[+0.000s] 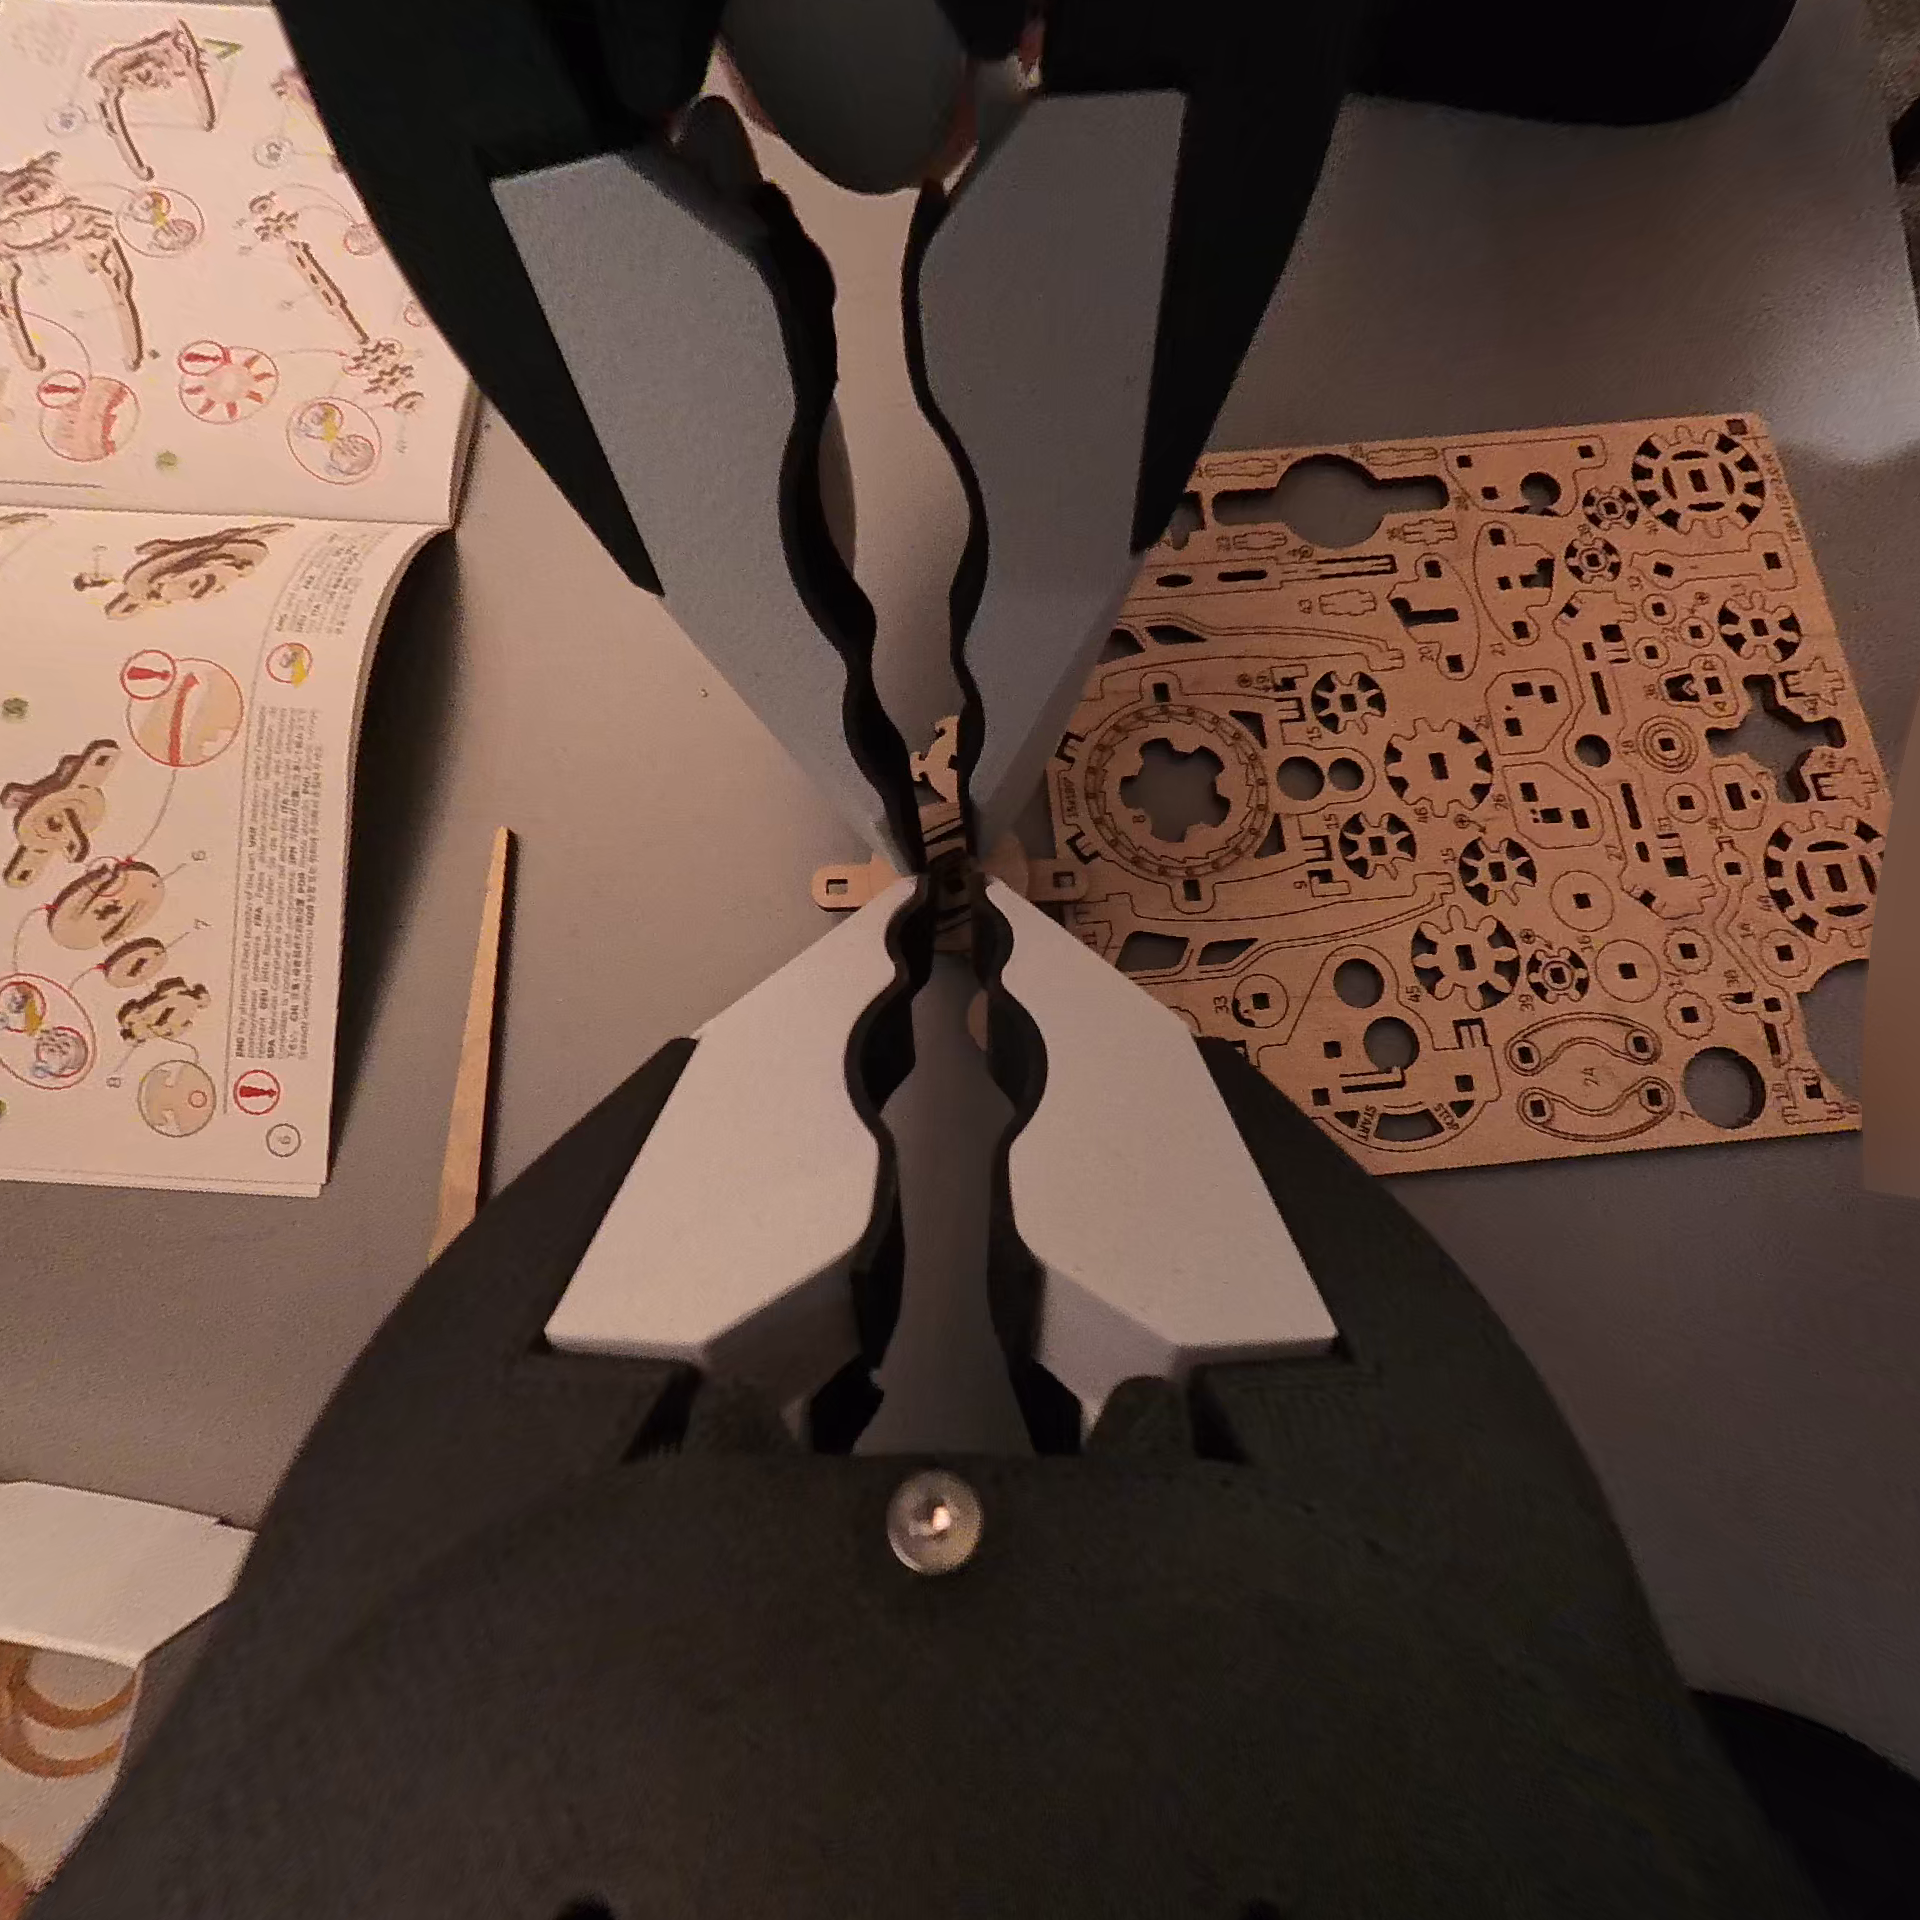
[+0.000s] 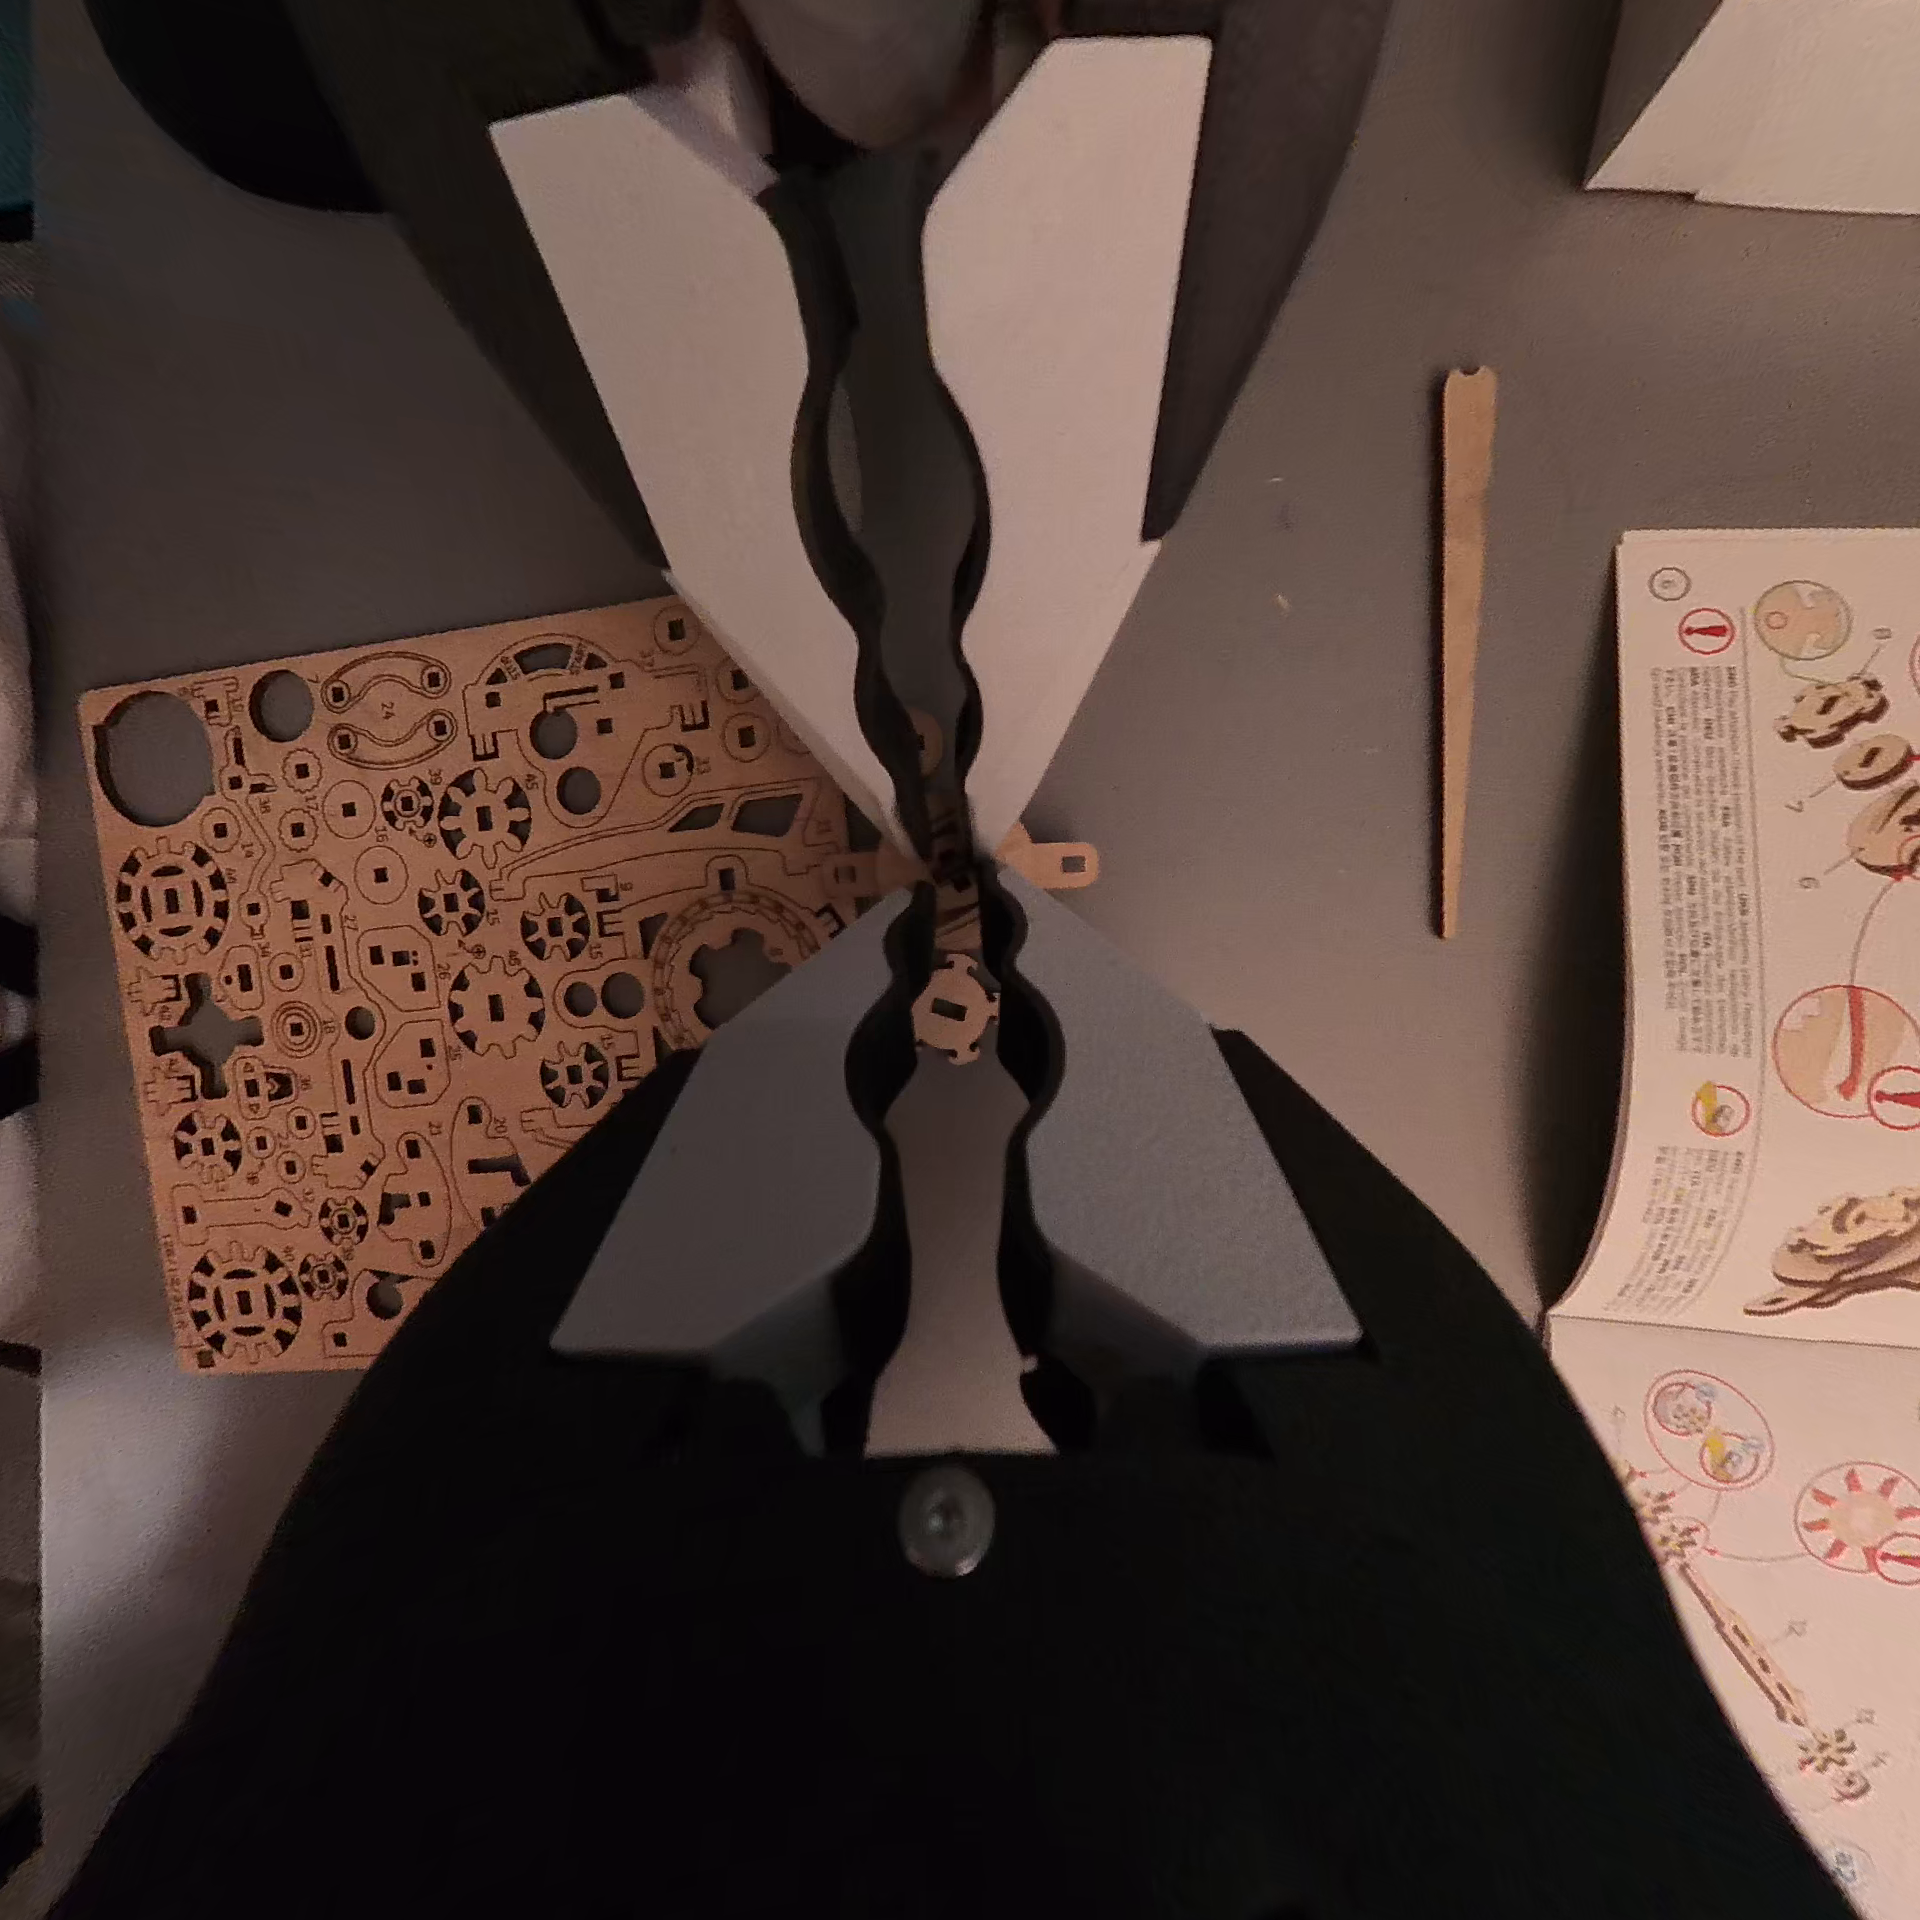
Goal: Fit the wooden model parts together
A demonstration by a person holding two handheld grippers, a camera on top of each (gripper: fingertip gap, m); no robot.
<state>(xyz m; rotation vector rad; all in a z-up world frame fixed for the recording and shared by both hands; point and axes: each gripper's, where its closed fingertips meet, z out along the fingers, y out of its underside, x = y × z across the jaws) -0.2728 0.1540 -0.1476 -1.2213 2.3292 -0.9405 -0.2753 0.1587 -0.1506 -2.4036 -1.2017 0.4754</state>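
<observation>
left gripper (image 1: 940, 883) and right gripper (image 2: 951, 894) tip to tip above plywood parts sheet (image 1: 1558, 831), both pinching small wooden assembly (image 2: 1044, 868); right also clamps small gear (image 2: 953, 1013).

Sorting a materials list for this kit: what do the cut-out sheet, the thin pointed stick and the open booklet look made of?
Cut-out sheet: thin pale plywood, matte, with dark, probably laser-burnt cut edges. Pointed stick: the same pale bare wood, unvarnished by the look. Open booklet: printed paper, slightly glossy, its pages curving up at the fold.
</observation>
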